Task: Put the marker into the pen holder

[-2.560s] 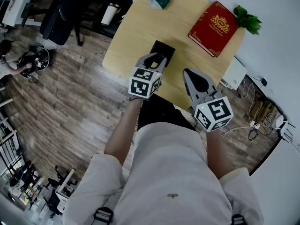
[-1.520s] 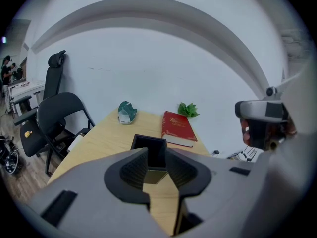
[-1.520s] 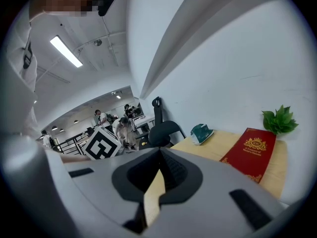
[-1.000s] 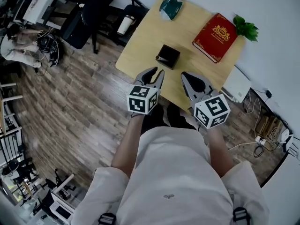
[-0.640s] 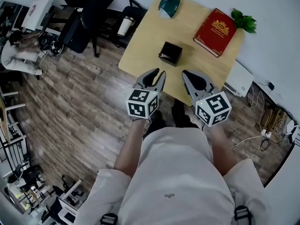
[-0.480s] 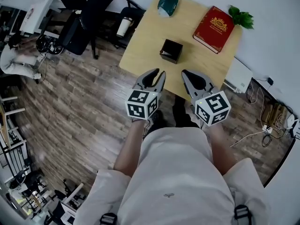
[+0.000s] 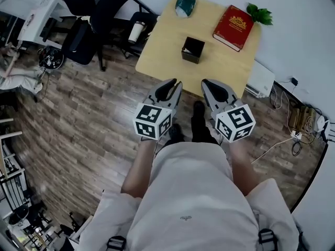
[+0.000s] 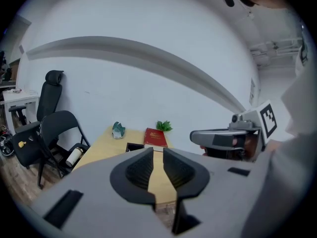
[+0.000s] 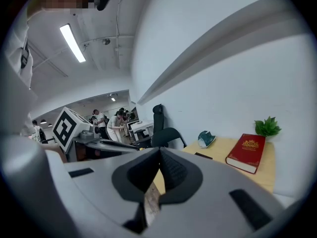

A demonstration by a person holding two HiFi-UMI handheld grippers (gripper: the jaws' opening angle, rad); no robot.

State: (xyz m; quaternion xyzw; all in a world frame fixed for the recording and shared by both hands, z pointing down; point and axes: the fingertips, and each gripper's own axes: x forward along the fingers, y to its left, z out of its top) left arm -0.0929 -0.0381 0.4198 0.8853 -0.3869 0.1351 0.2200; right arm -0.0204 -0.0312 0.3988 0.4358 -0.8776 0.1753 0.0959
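The black square pen holder [image 7: 192, 49] stands near the middle of the light wooden table [image 7: 162, 41]; it also shows as a dark box [image 8: 132, 146] past my left jaws. No marker shows in any view, and the holder's inside is too dark to read. I hold both grippers in front of my body, over the wooden floor and short of the table's near edge. My left gripper [image 7: 175, 81] [image 8: 158, 150] stands open by a narrow gap with nothing between its pads. The jaws of my right gripper [image 7: 205, 81] [image 9: 159, 150] meet at the tips, empty.
A red book [image 7: 233, 20], a green plant [image 7: 260, 13] and a crumpled teal object [image 7: 185, 4] lie at the table's far side. Black office chairs [image 7: 104, 14] and a bottle [image 7: 136, 31] stand left of the table. A white unit [image 7: 259, 80] and cables sit right of it.
The left gripper, which was over the pen holder, has drawn back. The person has stepped away from the table, so both grippers now hang over the floor.
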